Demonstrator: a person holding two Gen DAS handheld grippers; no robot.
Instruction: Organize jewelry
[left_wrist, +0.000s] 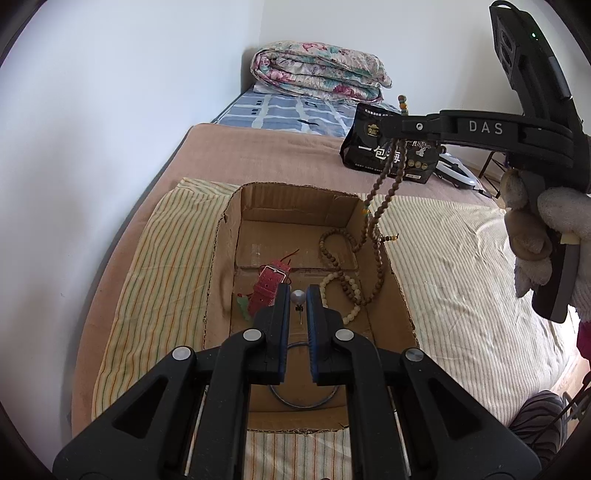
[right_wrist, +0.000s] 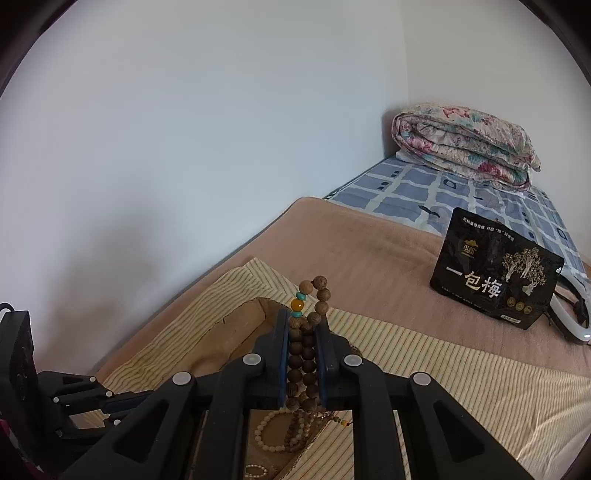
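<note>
Over an open cardboard box (left_wrist: 225, 236) my left gripper (left_wrist: 297, 290) is shut on a pearl stud (left_wrist: 298, 297) whose pin hangs down. On the box floor lie a red watch strap (left_wrist: 267, 286), a cream bead bracelet (left_wrist: 351, 291), coiled brown beads and a metal bangle (left_wrist: 303, 404). My right gripper (left_wrist: 399, 127), held by a gloved hand (left_wrist: 532, 221), is shut on a long strand of brown wooden beads (left_wrist: 388, 192) that trails down into the box. In the right wrist view the strand (right_wrist: 303, 354) sits between the pads of the right gripper (right_wrist: 303, 321), its orange and turquoise beads sticking up.
The box stands on a striped cloth (left_wrist: 461, 258) over a brown blanket (left_wrist: 258, 155) on a bed. A black snack bag (right_wrist: 495, 273) and a white device (right_wrist: 572, 317) lie behind it, a folded floral quilt (right_wrist: 465, 144) at the head. A wall runs along the left.
</note>
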